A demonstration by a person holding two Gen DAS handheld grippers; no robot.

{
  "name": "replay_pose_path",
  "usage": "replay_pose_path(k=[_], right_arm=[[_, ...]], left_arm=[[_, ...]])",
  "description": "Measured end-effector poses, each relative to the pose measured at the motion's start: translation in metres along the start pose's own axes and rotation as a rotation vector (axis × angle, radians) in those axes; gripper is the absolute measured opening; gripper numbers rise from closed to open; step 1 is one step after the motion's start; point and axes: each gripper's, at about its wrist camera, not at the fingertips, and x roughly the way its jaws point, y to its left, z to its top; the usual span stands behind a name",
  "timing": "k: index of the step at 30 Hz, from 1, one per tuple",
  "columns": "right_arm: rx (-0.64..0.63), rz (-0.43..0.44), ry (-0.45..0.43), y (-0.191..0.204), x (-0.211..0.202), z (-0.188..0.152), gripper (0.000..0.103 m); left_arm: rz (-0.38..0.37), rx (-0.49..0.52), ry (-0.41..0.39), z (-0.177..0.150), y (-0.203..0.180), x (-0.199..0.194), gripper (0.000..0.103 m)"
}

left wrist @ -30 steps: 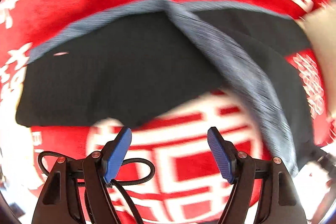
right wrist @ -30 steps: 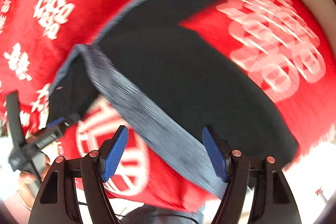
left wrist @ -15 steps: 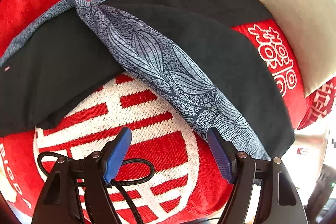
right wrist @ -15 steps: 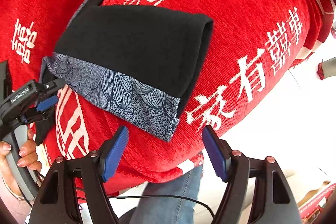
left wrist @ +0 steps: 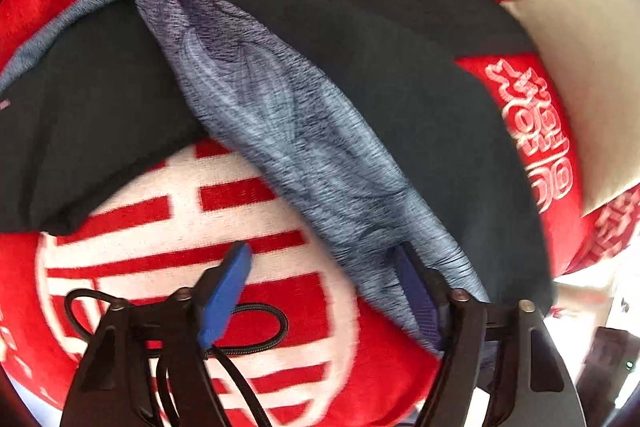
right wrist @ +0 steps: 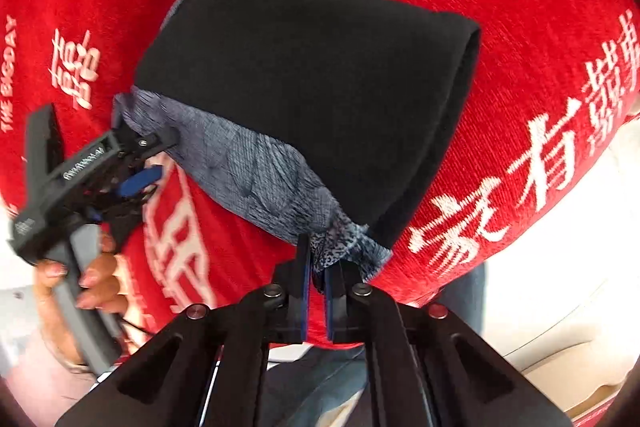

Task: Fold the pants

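Red cloth (right wrist: 520, 27) with white characters is spread under everything; a beige cushion (left wrist: 592, 75) is seen at its far right in the left wrist view. Black pants (right wrist: 320, 87) with a grey patterned waistband (right wrist: 256, 171) are laid folded on the cloth. The right gripper (right wrist: 317, 281) is clamped on the waistband's near corner, jaws nearly together. The left gripper (left wrist: 328, 291) is spread wide at the band's other end, one pad under the fabric.
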Motion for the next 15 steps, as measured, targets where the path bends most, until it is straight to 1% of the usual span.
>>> replay_pose_path(k=[1,2,3,5,8,10,12,13,14,15], right_arm=[[0.01,0.039,0.008,0.0,-0.006,0.005,0.004],[0.005,0.064,0.012,0.002,-0.011,0.01,0.003],[-0.013,0.079,0.015,0.006,-0.017,0.016,0.003],[-0.046,0.103,0.022,0.014,-0.029,0.028,0.003],[-0.068,0.109,0.036,0.017,-0.038,0.044,0.003],[-0.072,0.11,0.081,0.013,-0.032,0.047,0.005],[-0.05,0.112,0.129,0.007,-0.02,0.046,0.007],[-0.046,0.108,0.159,0.004,-0.013,0.044,0.011],[-0.049,0.096,0.171,0.003,-0.008,0.044,0.015],[-0.052,0.091,0.171,0.001,-0.005,0.042,0.015]], left_arm=[[-0.037,-0.014,0.006,0.003,-0.004,0.001,0.051],[-0.072,-0.025,0.018,0.006,-0.006,0.002,0.039],[-0.088,-0.037,0.03,0.008,-0.01,0.003,0.038],[-0.089,-0.048,0.028,0.014,-0.017,0.004,0.038],[-0.081,-0.076,0.026,0.015,-0.019,0.003,0.038],[-0.053,-0.088,0.043,0.017,-0.021,0.009,0.038],[-0.05,-0.107,0.047,0.014,-0.018,0.01,0.038],[-0.05,-0.108,0.046,0.014,-0.017,0.009,0.038],[-0.046,-0.104,0.048,0.014,-0.017,0.009,0.038],[-0.043,-0.099,0.049,0.014,-0.017,0.009,0.038]])
